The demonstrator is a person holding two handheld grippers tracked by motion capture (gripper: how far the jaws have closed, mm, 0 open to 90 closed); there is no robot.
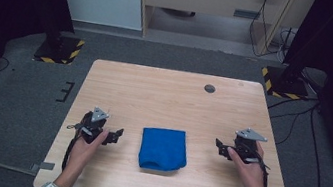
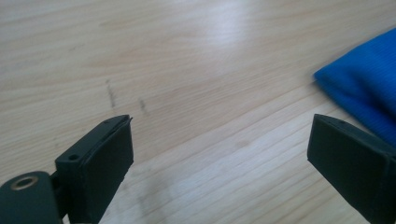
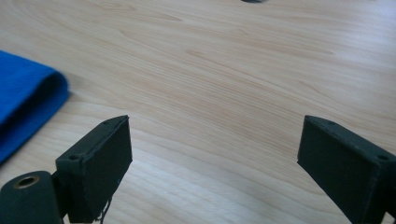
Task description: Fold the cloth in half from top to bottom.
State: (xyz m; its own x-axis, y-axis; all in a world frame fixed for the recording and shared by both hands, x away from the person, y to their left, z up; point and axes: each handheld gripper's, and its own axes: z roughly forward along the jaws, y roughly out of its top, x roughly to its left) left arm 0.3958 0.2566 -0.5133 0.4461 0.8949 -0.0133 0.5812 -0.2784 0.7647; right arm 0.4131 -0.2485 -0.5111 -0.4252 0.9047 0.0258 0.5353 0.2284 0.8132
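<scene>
Black jaws of the left hand-held gripper (image 2: 219,163) stand spread over bare wood with nothing between them, and the folded blue cloth (image 2: 366,88) lies off to their right. The right hand-held gripper (image 3: 212,161) mirrors this, spread and empty, with the cloth (image 3: 23,100) to its left. From above, the cloth (image 1: 164,148) sits on the surface (image 1: 174,95) between the left hand-held gripper (image 1: 115,135) and the right hand-held gripper (image 1: 220,147), apart from both, its longer side running toward and away from the person. Both lie about equally near.
</scene>
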